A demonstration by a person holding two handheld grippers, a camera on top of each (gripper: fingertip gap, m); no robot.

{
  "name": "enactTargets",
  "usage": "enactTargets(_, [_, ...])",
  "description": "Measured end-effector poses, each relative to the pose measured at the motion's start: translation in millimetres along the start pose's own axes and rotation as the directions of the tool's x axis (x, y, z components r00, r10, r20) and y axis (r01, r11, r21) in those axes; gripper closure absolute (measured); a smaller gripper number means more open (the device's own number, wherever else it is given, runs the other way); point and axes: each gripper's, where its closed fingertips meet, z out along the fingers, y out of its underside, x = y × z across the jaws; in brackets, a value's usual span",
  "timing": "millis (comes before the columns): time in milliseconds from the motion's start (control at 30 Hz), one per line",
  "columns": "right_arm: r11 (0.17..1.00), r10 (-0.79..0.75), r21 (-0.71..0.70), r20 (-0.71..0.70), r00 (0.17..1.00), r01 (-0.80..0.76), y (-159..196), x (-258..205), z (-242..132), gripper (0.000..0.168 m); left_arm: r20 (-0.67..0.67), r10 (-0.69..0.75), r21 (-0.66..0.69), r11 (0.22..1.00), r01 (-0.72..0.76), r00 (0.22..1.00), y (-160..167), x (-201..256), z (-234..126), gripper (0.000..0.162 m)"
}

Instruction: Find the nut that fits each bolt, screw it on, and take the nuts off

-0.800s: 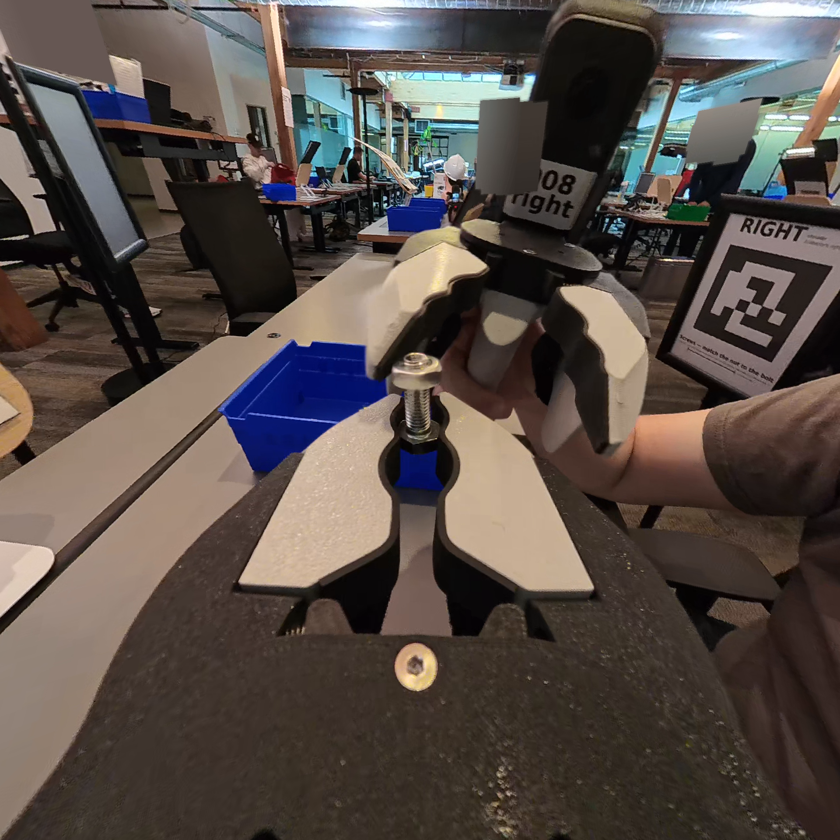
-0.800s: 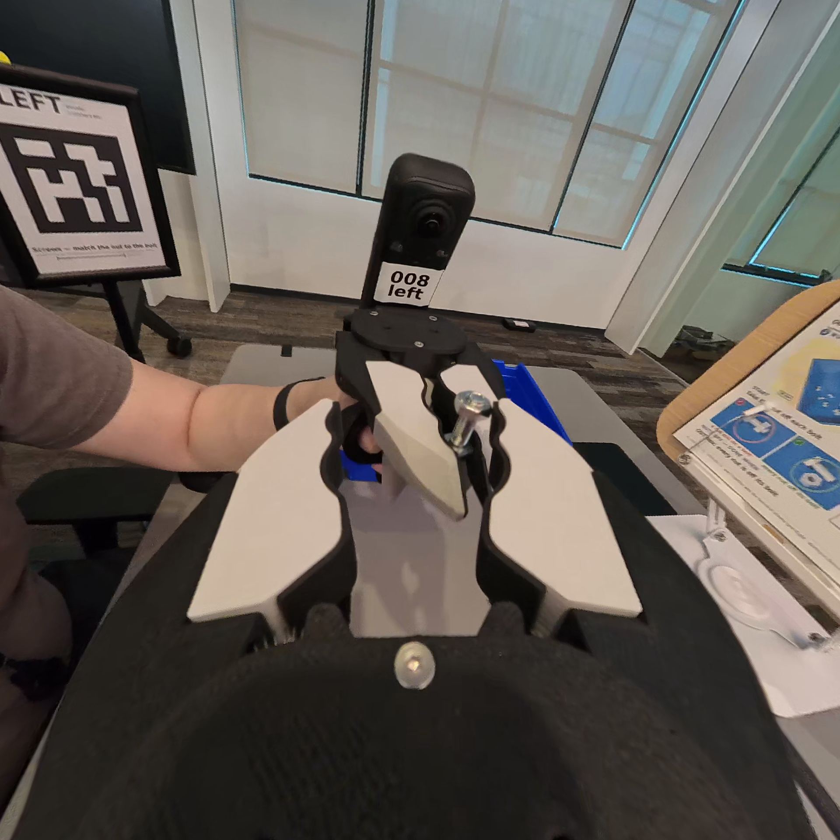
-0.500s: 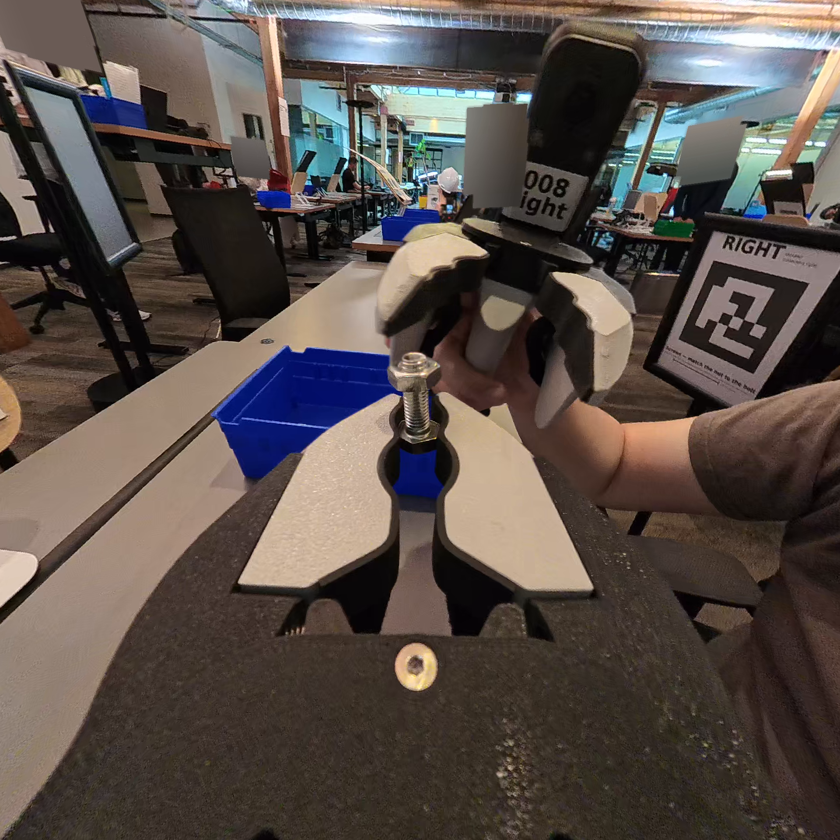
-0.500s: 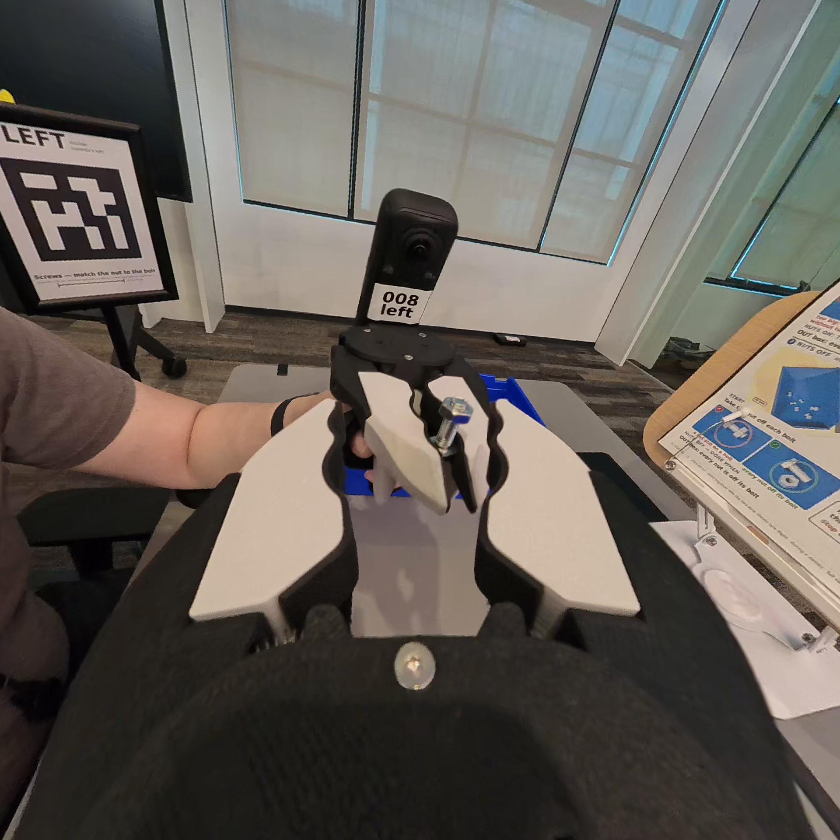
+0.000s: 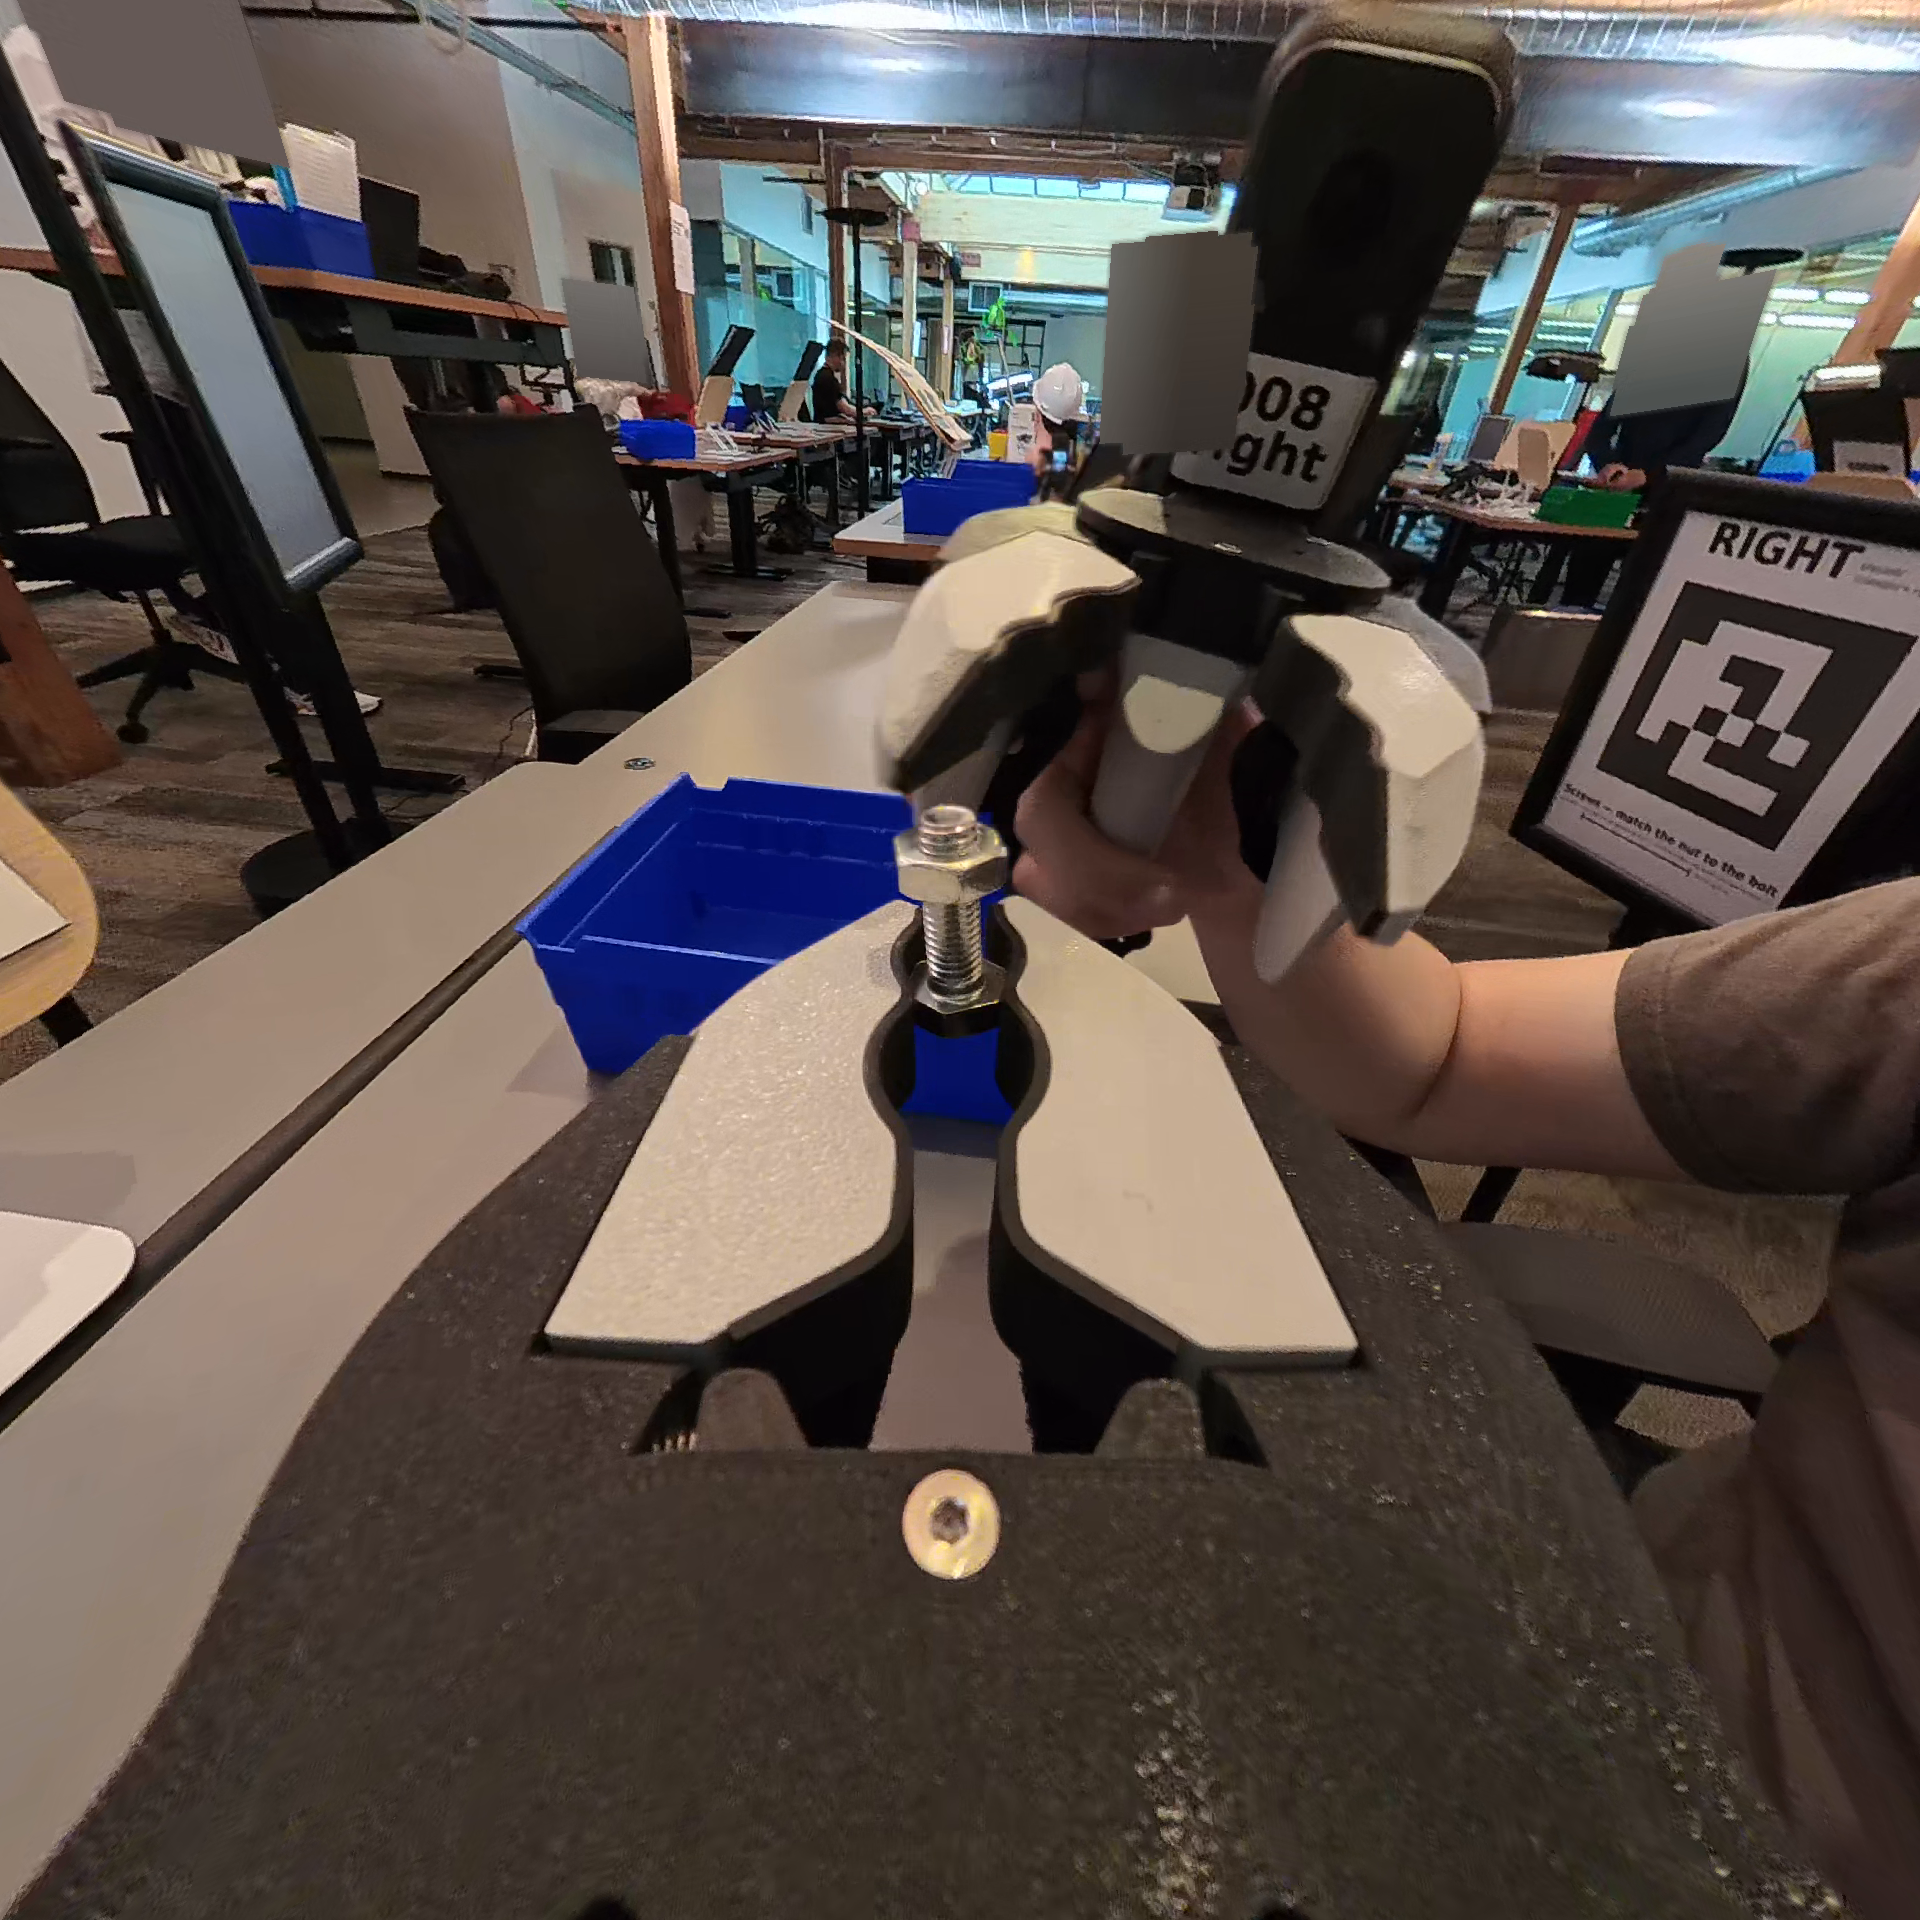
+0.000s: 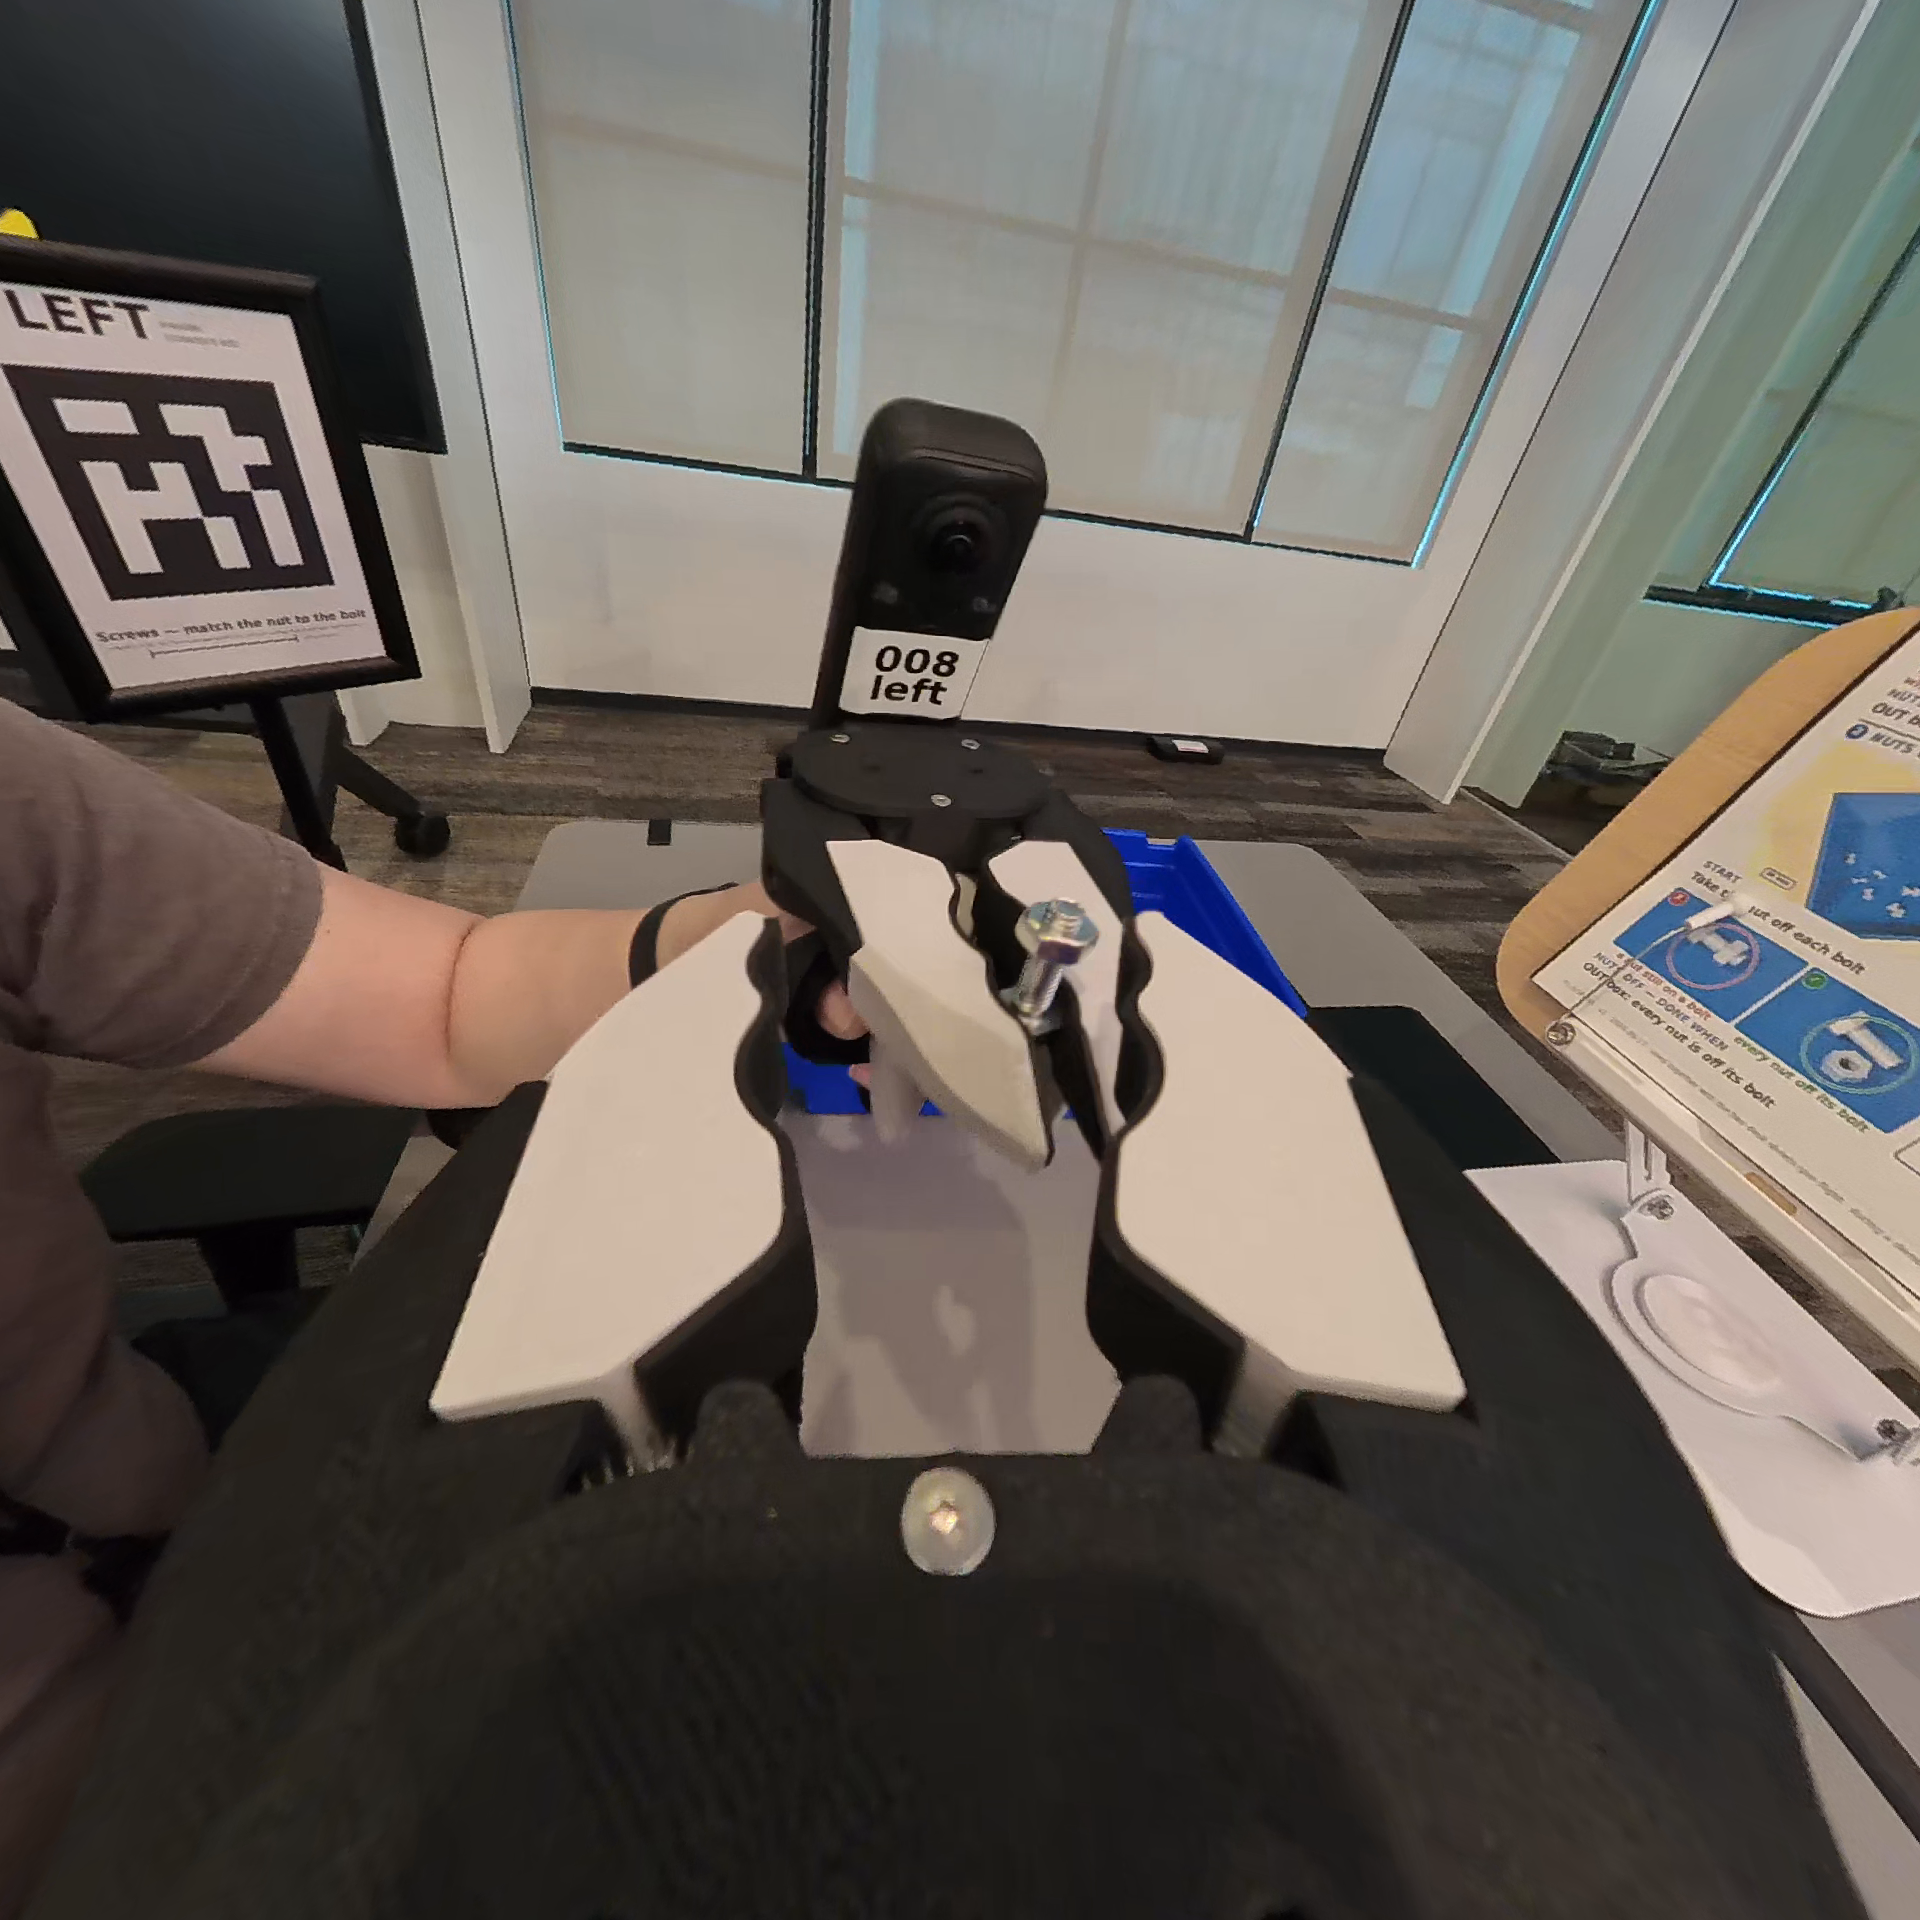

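A grey table [image 5: 312, 1018] carries a blue bin [image 5: 717, 914] (busy workshop behind). The left gripper [image 5: 951, 997] clamps an upright bolt [image 5: 951, 951], nut [image 5: 949, 860] on top; the right gripper [image 5: 1164, 831] hangs spread, empty.

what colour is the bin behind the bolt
Blue; the bin shows best in the left wrist view, behind the bolt.
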Motion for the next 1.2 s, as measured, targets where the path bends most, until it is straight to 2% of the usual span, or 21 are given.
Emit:
enactTargets(133, [1.0,0.015,-0.023,0.025,1.0,-0.015,9.2,-3.4,9.5,0.105,-0.011,0.025,-0.028,0.999,-0.025,1.0,5.2,6.8,6.5,0.152])
enactTargets(300, [0.997,-0.04,-0.072,0.008,0.999,0.04,10.9,-3.4,4.9,0.107,0.02,0.009,-0.009,1.0,-0.009,1.0,1.7,-1.7,1.7,0.152])
enactTargets(367, [0.998,-0.027,-0.061,0.018,0.999,0.028,7.1,-4.2,0.7,0.111,0.023,0.003,-0.005,1.0,-0.002,1.0,0.3,-3.6,-0.3,0.152])
enactTargets(500, [1.0,-0.005,-0.028,-0.015,1.0,0.005,5.3,3.1,1.7,0.11,0.002,0.008,-0.016,1.0,-0.008,1.0,3.1,1.7,3.8,0.152])
enactTargets(733, [0.998,0.014,-0.057,0.02,1.0,-0.013,14.4,-1.5,9.6,0.109,0.005,0.02,-0.03,0.999,-0.02,1.0,6.6,2.0,6.9,0.152])
enactTargets(933, [1.0,0.004,-0.017,-0.005,1.0,-0.004,1.3,2.2,-2.7,0.113,0.019,-0.002,0.002,1.0,0.002,1.0,-0.9,-4.2,-0.5,0.152])
enactTargets(1200, [0.999,0.024,-0.045,0.018,1.0,-0.023,13.0,-0.2,8.4,0.11,0.013,0.024,-0.024,0.999,-0.023,1.0,3.8,0.8,5.5,0.152])
